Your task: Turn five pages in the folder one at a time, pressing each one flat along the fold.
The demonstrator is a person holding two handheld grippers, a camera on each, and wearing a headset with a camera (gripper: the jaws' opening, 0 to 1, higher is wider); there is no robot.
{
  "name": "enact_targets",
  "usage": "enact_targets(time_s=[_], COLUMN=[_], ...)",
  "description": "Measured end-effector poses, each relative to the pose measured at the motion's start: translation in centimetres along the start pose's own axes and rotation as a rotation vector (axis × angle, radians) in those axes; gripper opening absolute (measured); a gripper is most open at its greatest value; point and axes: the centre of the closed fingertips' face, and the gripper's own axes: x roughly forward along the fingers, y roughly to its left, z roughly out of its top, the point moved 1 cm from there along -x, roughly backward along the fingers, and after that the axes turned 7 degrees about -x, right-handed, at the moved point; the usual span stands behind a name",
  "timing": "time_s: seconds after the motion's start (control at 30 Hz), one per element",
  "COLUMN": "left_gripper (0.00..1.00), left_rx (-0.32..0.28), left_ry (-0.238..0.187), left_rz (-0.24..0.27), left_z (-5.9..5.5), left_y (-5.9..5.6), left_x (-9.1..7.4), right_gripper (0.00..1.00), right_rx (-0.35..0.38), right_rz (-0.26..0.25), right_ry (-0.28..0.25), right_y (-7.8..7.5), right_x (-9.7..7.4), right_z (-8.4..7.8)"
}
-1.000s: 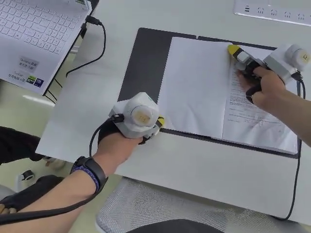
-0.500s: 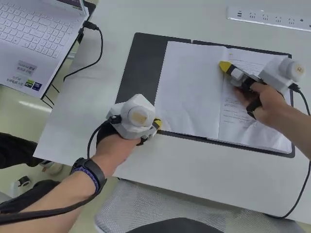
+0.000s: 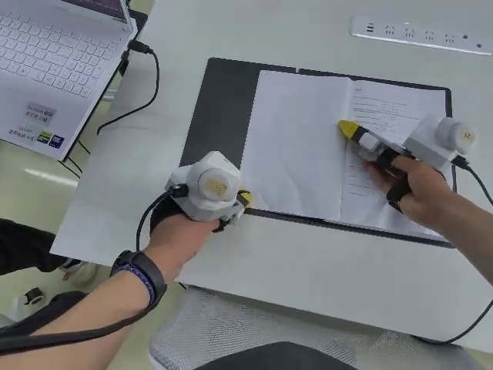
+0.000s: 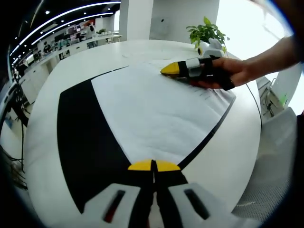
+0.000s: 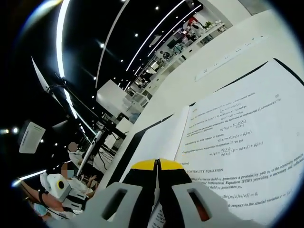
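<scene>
Head view: the folder [image 3: 223, 108] lies open on the table [image 3: 323, 270], nearer the far edge than the front. The tips of the right gripper [image 3: 348, 129] sit on the fold between the blank turned page [image 3: 296, 139] and the printed page [image 3: 393, 108]. The left gripper [image 3: 243, 200] rests at the turned page's near corner, toward the table's front edge. Risk: pressing too hard along the fold could crease or tear paper, or shove the folder toward the front edge.

Left gripper view: the left gripper [image 4: 153, 165] has its jaws fully together and grips nothing. It is parked at the folder's near edge. If it lifts early, the blank page may spring back.

Right gripper view: the right gripper [image 5: 155, 164] has its jaws pressed together and empty, tips on the fold. The blank page stands slightly raised beside the fold. A rushed pass could leave it unflattened or snag a sheet edge.
</scene>
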Motion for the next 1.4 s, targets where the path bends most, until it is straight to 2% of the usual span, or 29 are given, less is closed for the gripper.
enact_targets(time_s=[0.33, 0.7, 0.93, 1.03, 1.2, 1.23, 1.4], left_gripper=[0.00, 0.00, 0.00, 0.00, 0.00, 0.00, 0.00], left_rx=[-0.016, -0.017, 0.011, 0.011, 0.008, 0.009, 0.008], left_ry=[-0.007, -0.016, -0.022, -0.021, -0.028, -0.028, -0.027], left_rz=[-0.002, 0.001, 0.010, 0.005, -0.004, -0.004, -0.003], left_z=[0.0, 0.0, -0.1, -0.1, -0.1, -0.1, -0.1], left_y=[0.0, 0.0, -0.1, -0.1, 0.0, 0.0, -0.1], left_x=[0.0, 0.0, 0.0, 0.0, -0.1, -0.1, -0.1], right_gripper=[0.00, 0.00, 0.00, 0.00, 0.00, 0.00, 0.00], right_rx=[0.000, 0.003, 0.014, 0.048, 0.050, 0.057, 0.039], right_rz=[0.036, 0.046, 0.047, 0.045, 0.039, 0.037, 0.041], right_ry=[0.020, 0.048, 0.065, 0.052, 0.053, 0.055, 0.084], right_y=[1.6, 3.3, 3.9, 4.2, 4.8, 4.3, 4.4], right_x=[-2.1, -4.1, -5.3, -6.0, -6.8, -6.7, -7.3], right_z=[-2.4, -4.8, -6.0, -6.6, -7.4, -7.3, -8.3])
